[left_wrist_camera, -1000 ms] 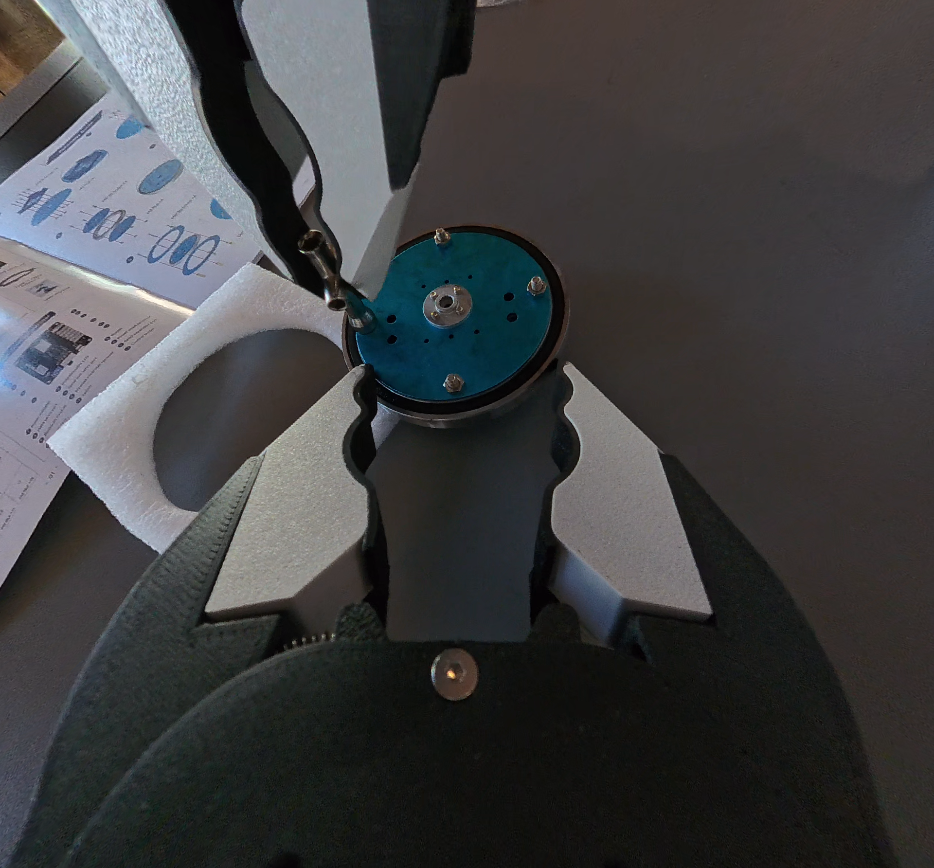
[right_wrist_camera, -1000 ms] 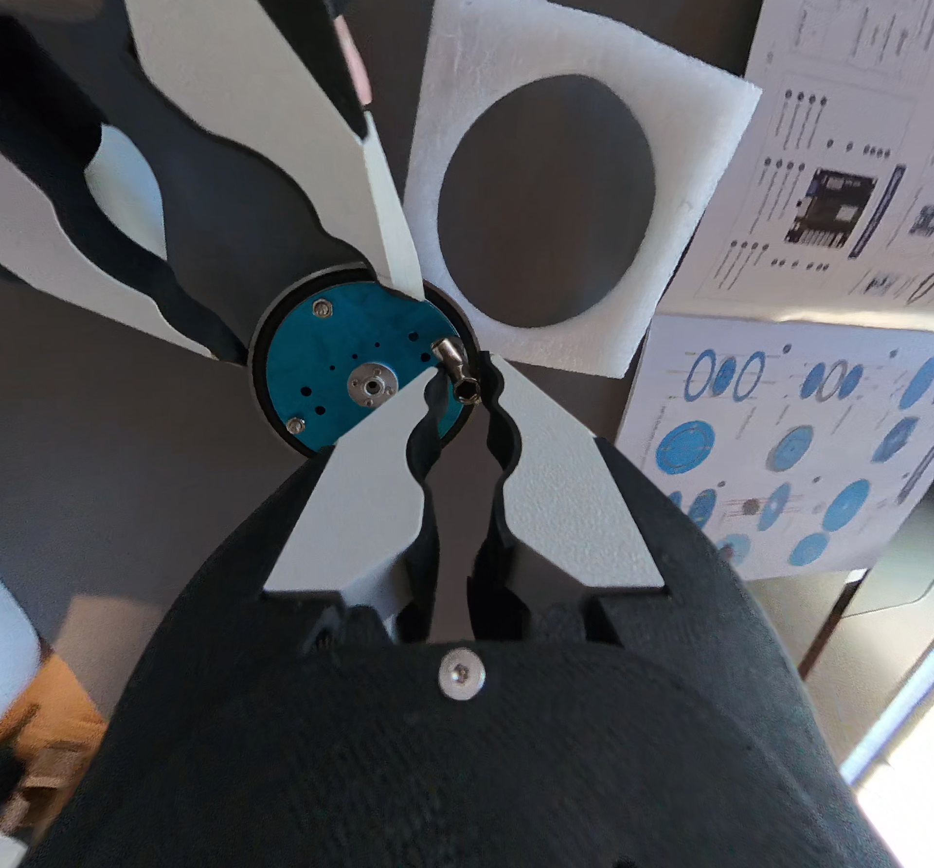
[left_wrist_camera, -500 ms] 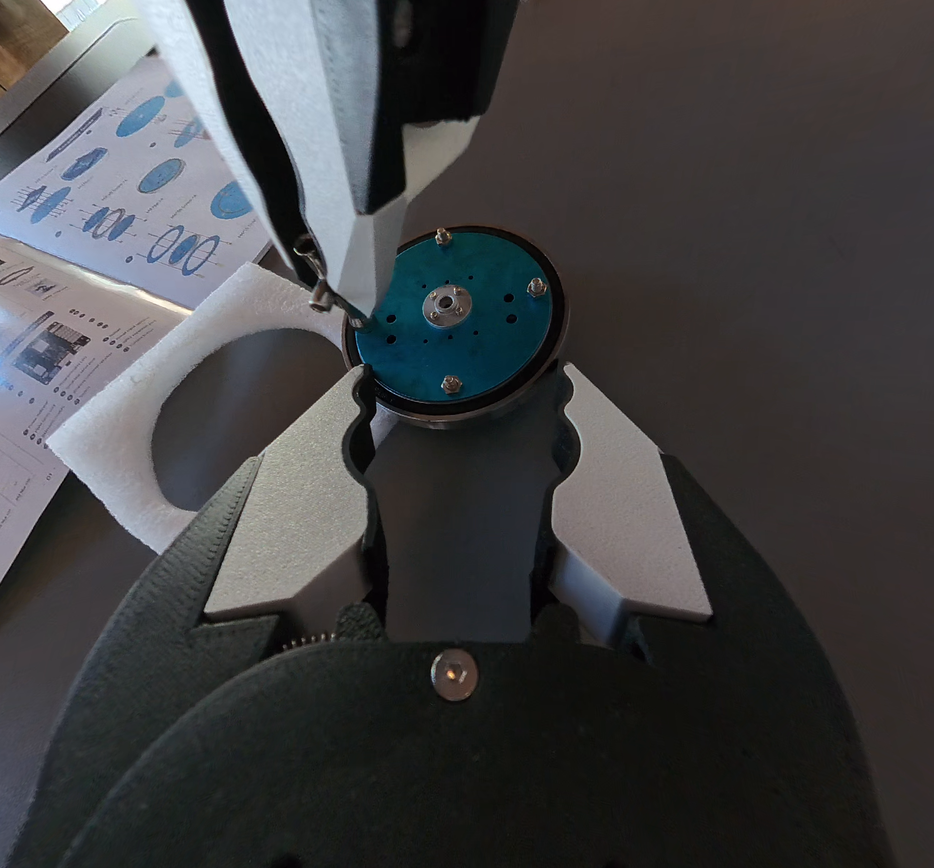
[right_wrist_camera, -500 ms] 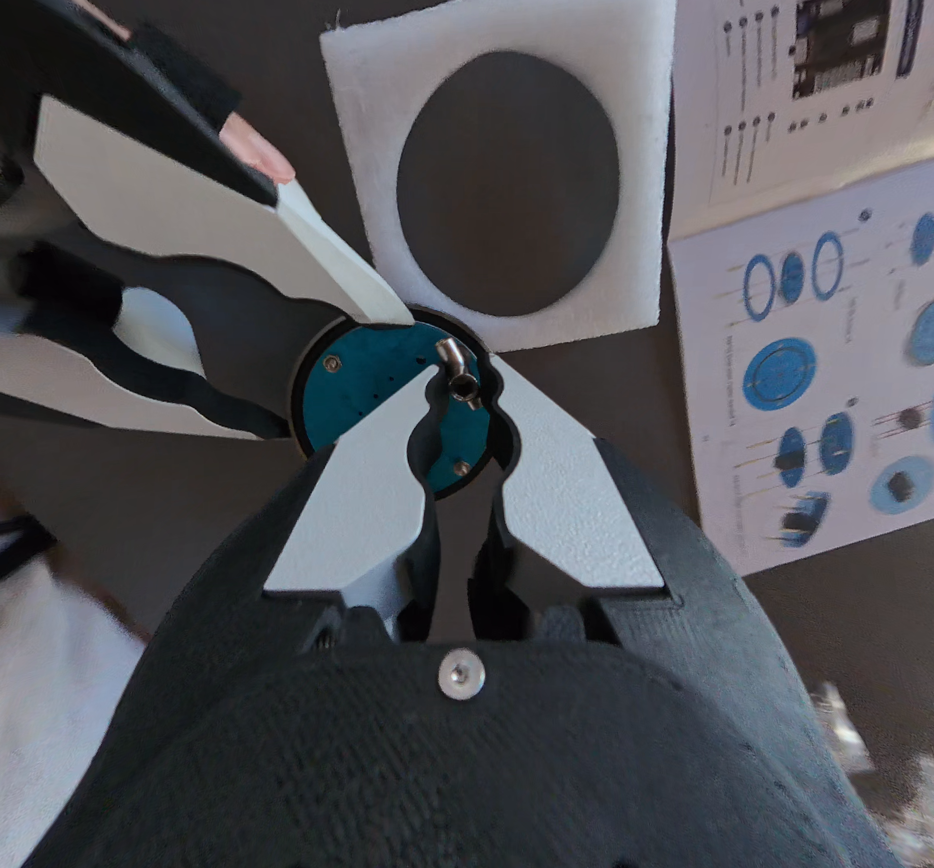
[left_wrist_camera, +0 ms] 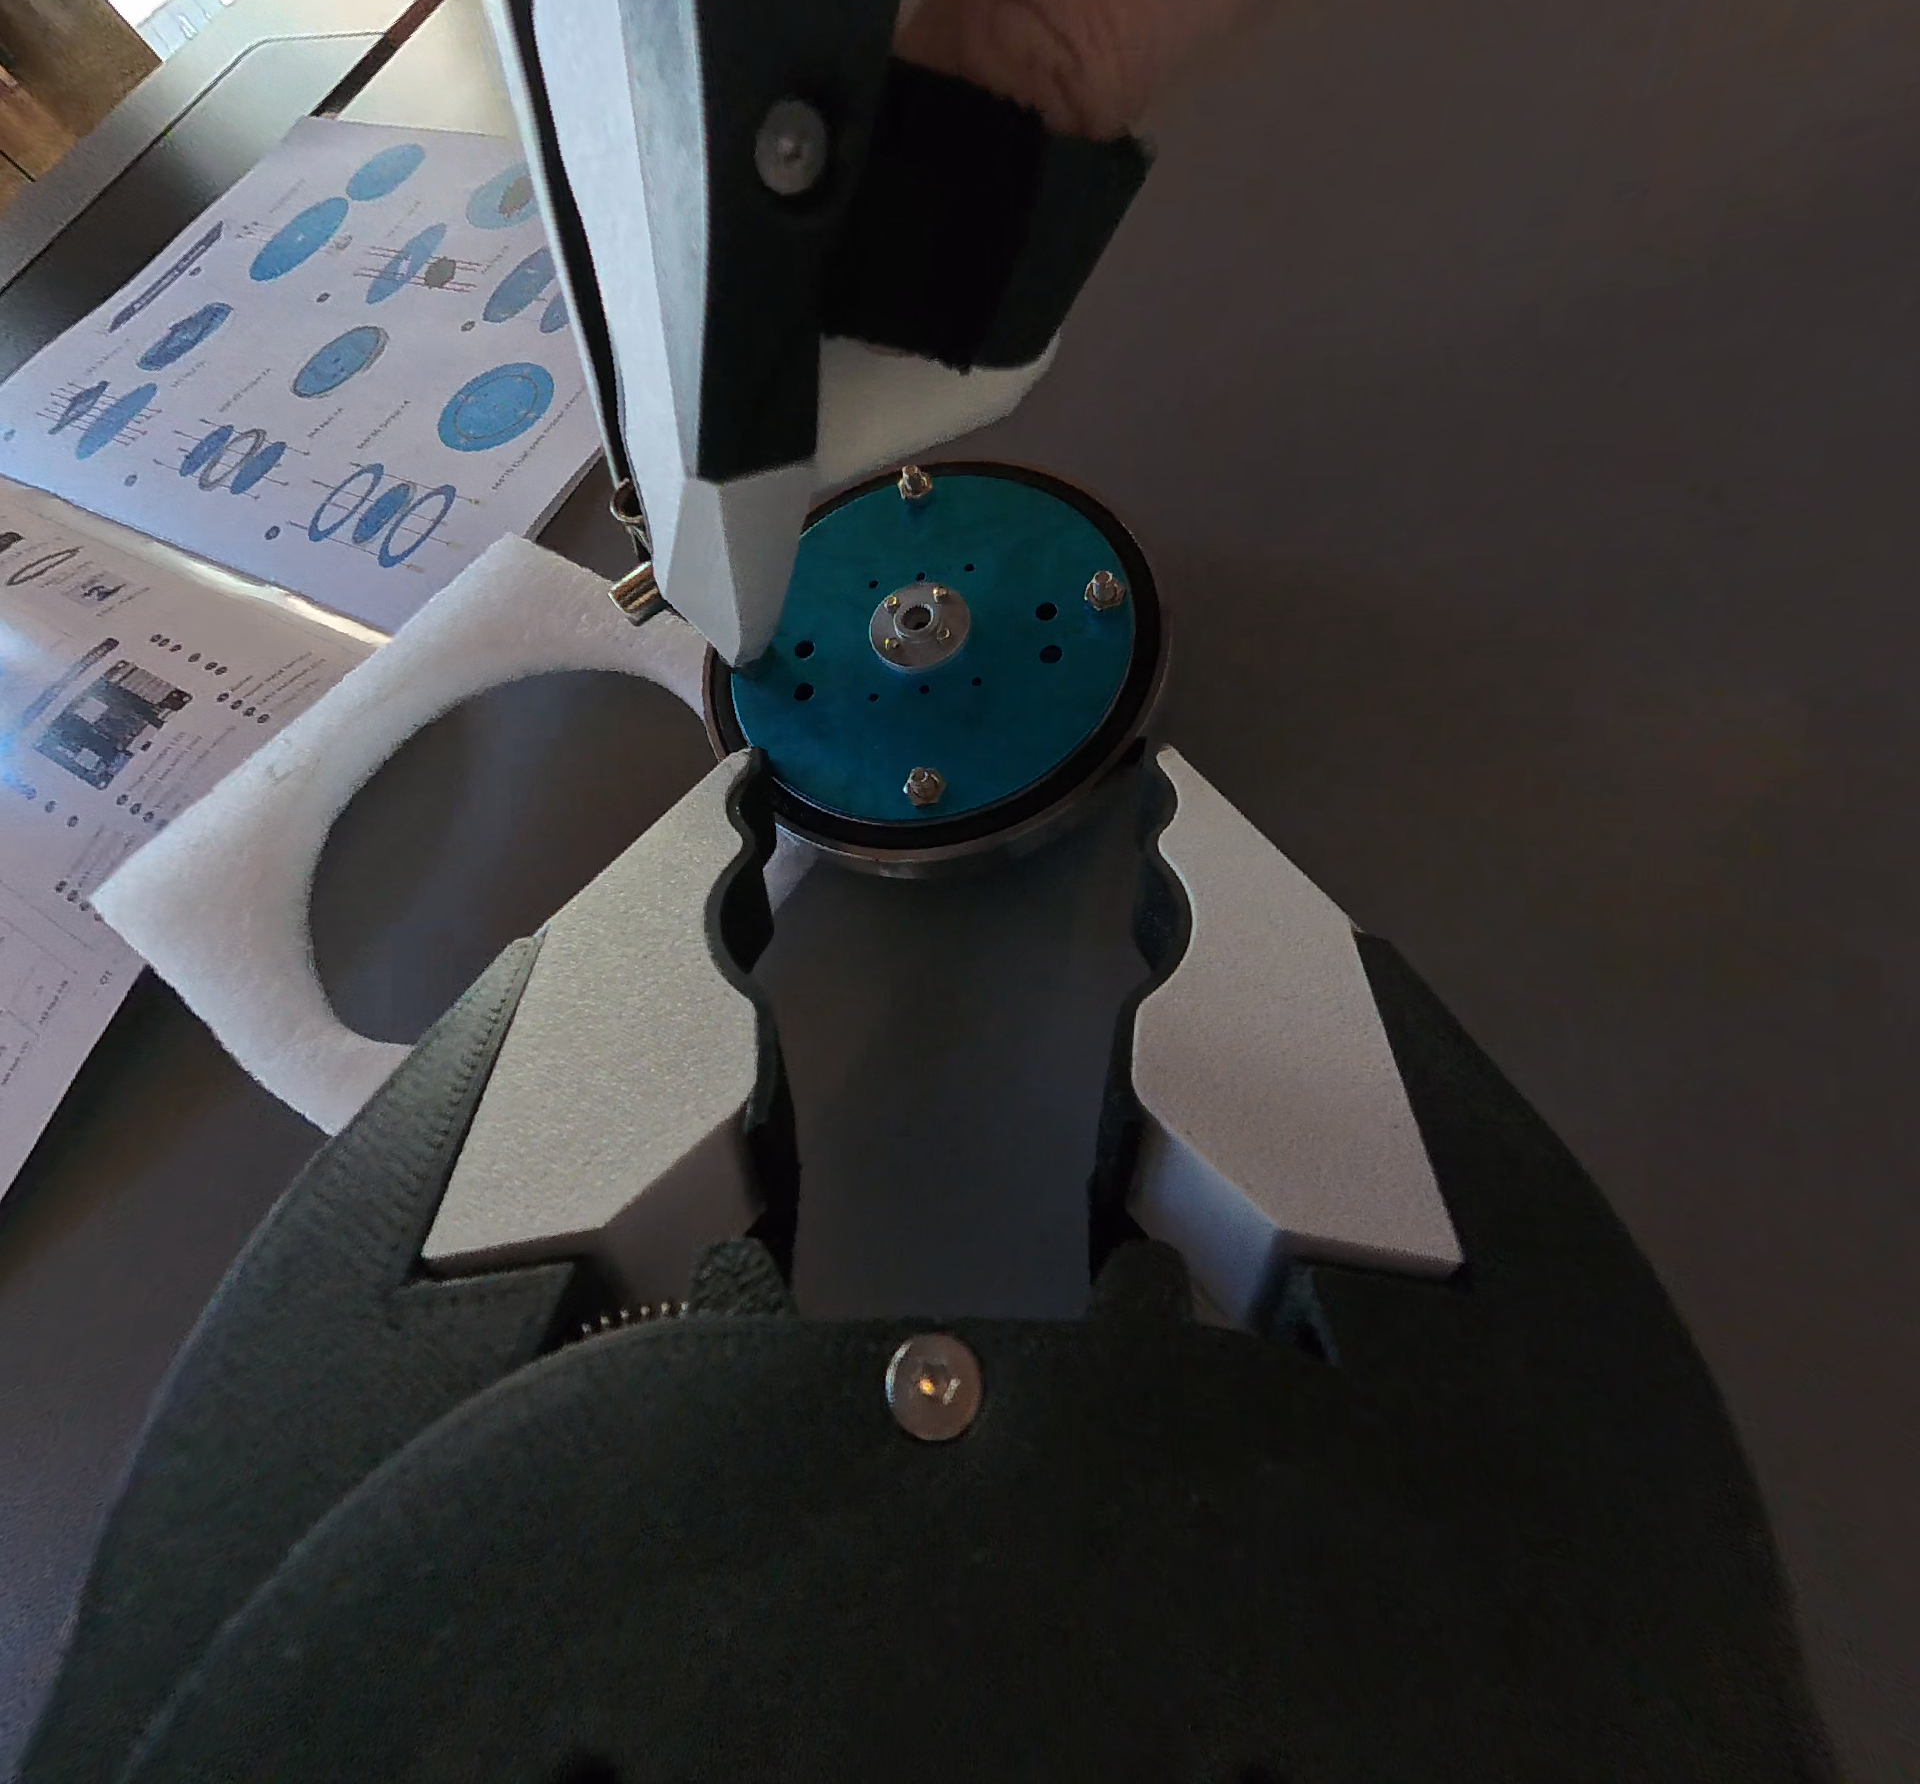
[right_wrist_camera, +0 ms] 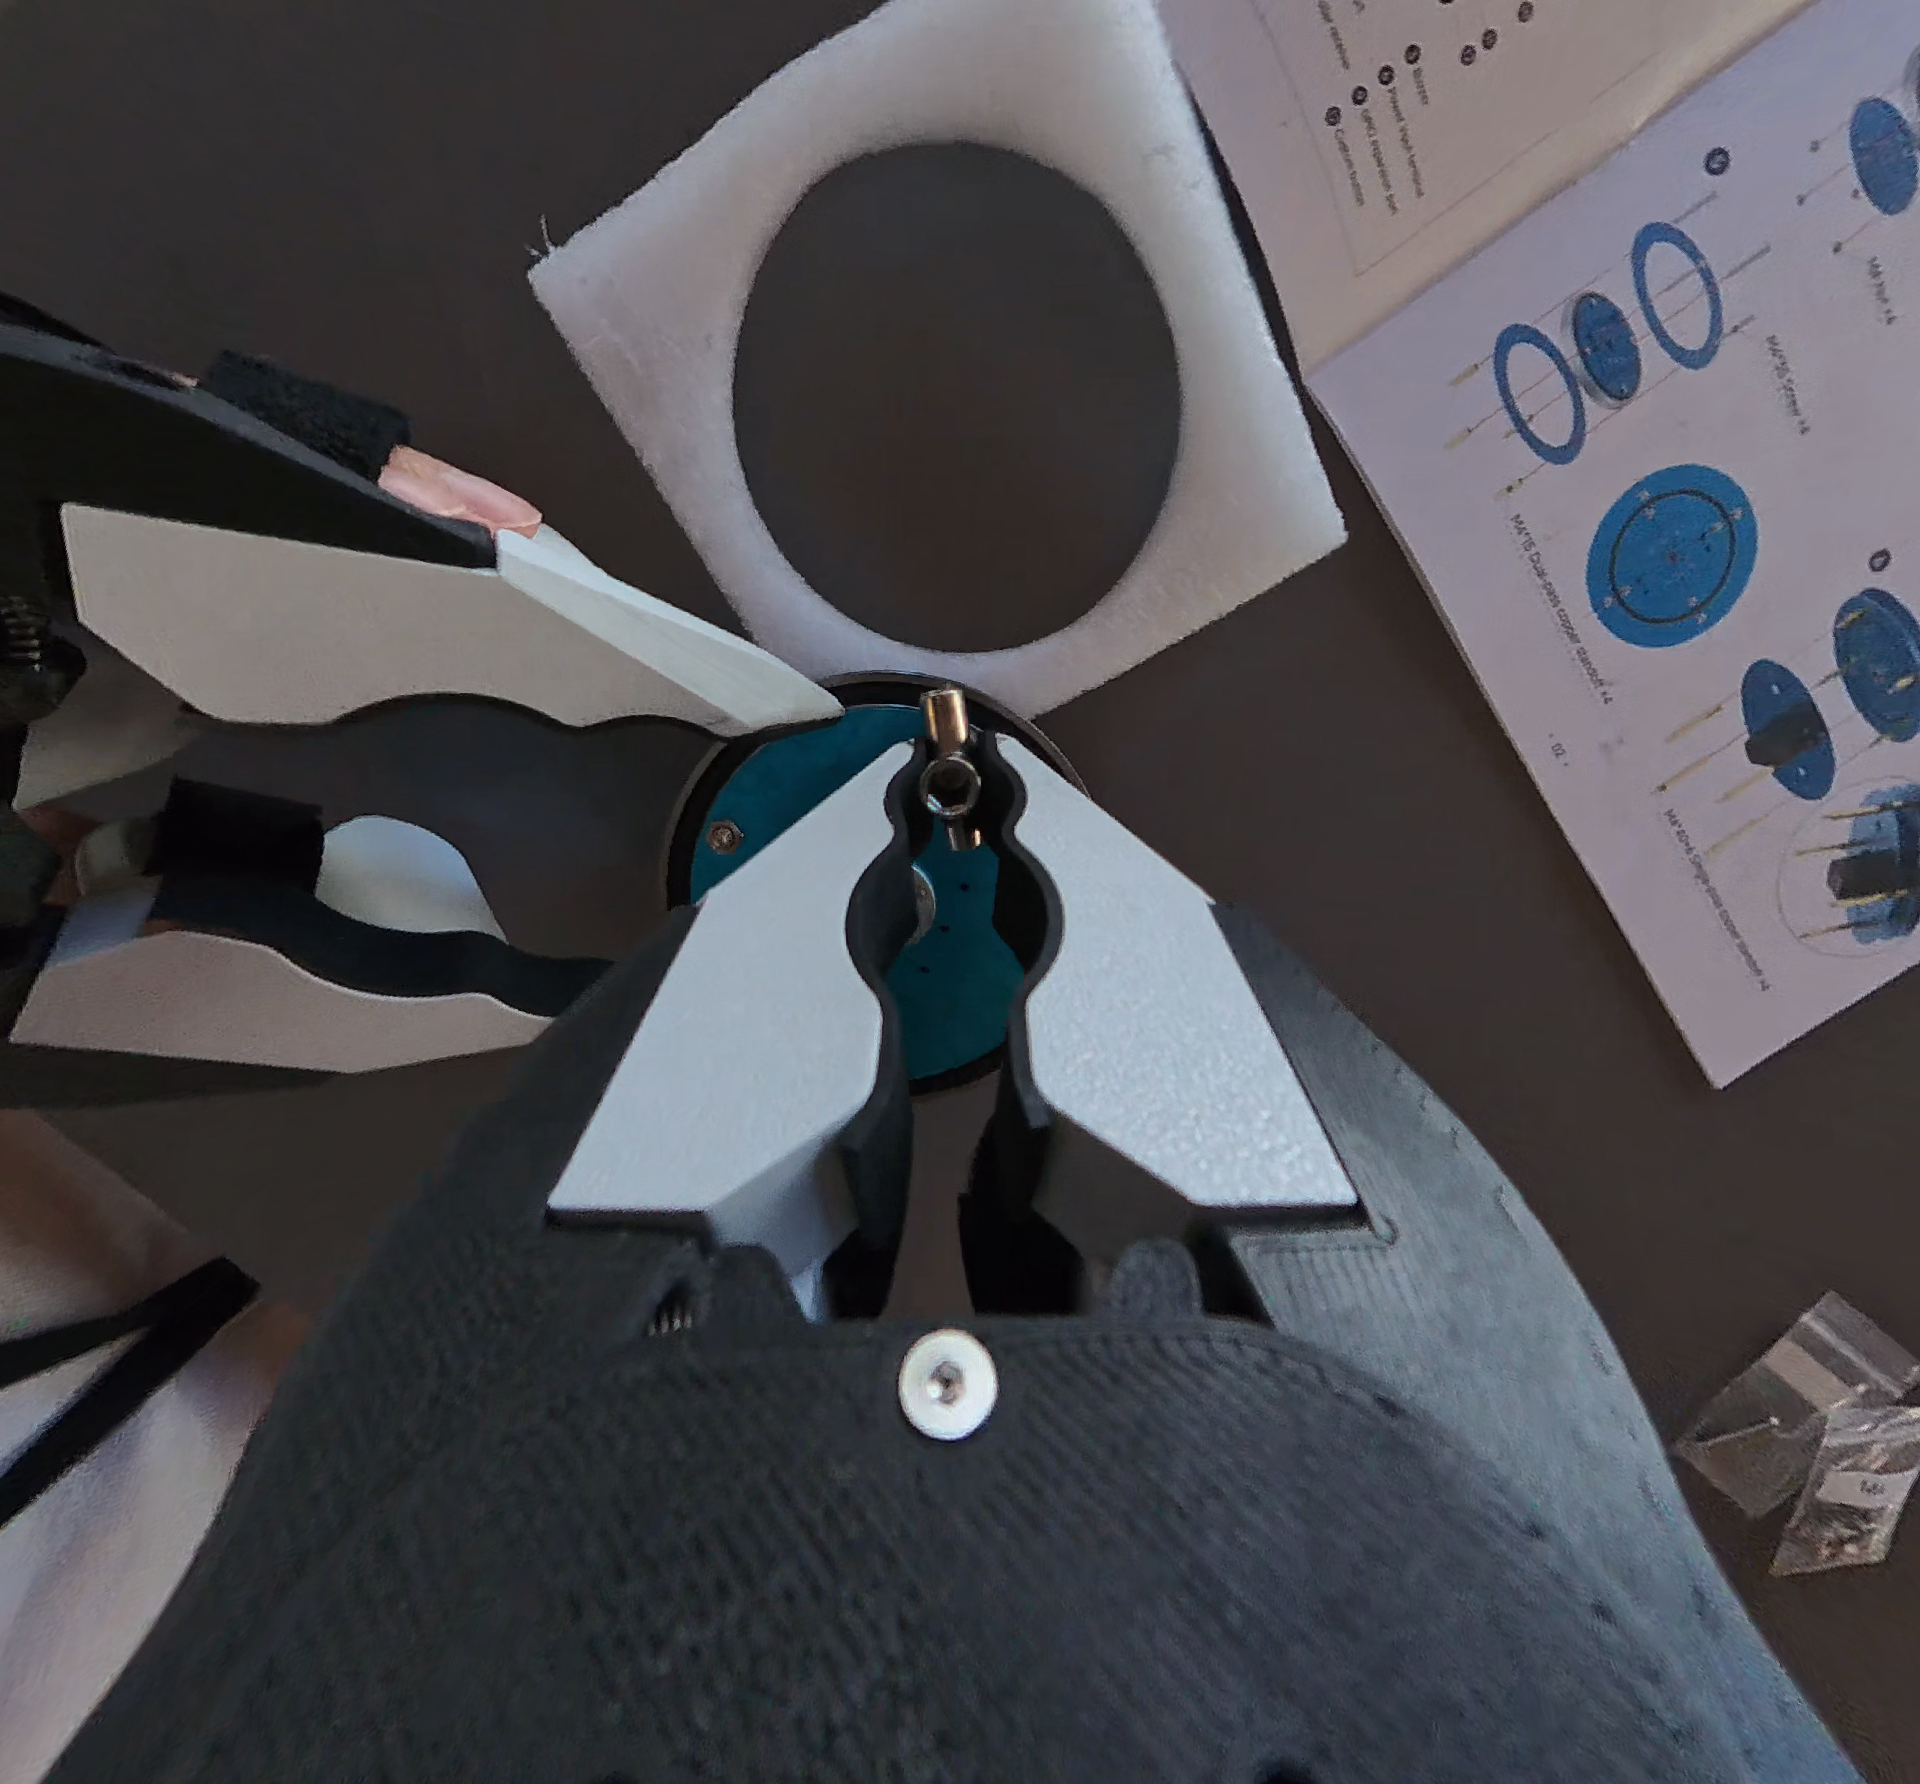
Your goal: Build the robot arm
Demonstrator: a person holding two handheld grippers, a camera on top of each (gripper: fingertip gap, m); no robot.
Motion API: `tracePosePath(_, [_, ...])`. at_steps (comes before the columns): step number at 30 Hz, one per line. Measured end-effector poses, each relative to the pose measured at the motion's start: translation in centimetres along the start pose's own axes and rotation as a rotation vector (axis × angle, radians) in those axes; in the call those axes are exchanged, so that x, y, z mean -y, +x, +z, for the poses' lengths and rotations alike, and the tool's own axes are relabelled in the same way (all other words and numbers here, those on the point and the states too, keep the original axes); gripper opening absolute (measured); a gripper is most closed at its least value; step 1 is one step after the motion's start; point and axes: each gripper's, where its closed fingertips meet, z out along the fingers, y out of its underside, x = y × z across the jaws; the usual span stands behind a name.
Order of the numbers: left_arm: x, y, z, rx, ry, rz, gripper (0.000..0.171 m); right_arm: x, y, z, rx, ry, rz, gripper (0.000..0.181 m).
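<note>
Your left hand-held gripper [left_wrist_camera: 951, 773] is clamped on the round blue disc [left_wrist_camera: 940, 659] on the tabletop [left_wrist_camera: 1507, 591]. Your right hand-held gripper [right_wrist_camera: 951, 758], closed on a small metal wrench [right_wrist_camera: 948, 773], meets the disc's left edge.

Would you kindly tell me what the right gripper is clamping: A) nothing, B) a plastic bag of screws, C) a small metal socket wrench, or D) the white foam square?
C: in the right wrist view the right gripper has its fingertips closed on a small metal socket wrench, poised over the edge of the blue disc.
</note>
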Motion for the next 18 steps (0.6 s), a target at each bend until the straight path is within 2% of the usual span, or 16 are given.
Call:
tracePosePath(9, [0.0,0.1,0.0,0.013,-0.001,0.0,0.069,-0.1,0.2,-0.1,-0.034,0.085,0.213,0.009])
tracePosePath(14, [0.0,0.1,-0.1,0.016,0.001,0.005,0.068,0.0,0.2,-0.1,-0.087,0.091,0.155,0.008])
tracePosePath(18, [0.0,0.1,-0.1,0.018,0.002,0.005,0.067,0.9,-0.3,-1.2,-0.026,0.149,0.13,0.008])
